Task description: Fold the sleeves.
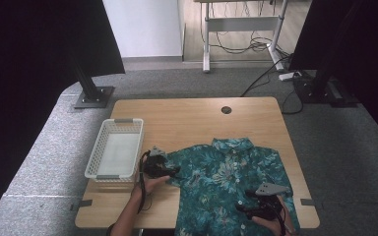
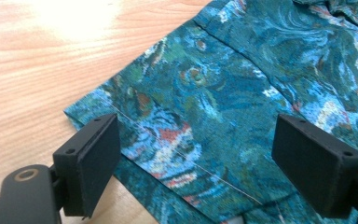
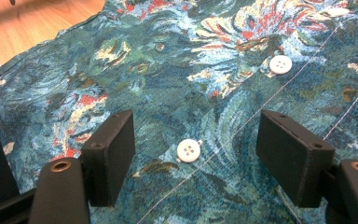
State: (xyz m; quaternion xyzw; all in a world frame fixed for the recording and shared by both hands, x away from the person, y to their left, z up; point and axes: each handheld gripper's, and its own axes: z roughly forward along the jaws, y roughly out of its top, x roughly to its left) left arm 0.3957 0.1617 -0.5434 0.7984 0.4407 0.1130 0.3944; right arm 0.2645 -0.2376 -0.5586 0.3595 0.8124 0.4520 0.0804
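Teal floral-print short-sleeved shirt [image 1: 226,187] lies flat, buttoned, on light wooden table [image 1: 187,118], hem hanging over near edge. Left gripper [image 1: 173,171] at shirt's left sleeve, jaws spread wide over sleeve hem, nothing held. Right gripper [image 1: 242,205] above lower front, jaws apart either side of white button [image 3: 188,150]. White plastic mesh basket [image 1: 114,149] stands just left of shirt.

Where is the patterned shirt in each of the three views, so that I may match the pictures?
High view: the shirt lies flat on the near half of the table, right of the white basket.
Left gripper view: its sleeve end fills the right and lower part, between open tongs.
Right gripper view: the button front spreads across nearly the whole picture.
Shared landmark: the light wood tabletop at each picture's upper left.
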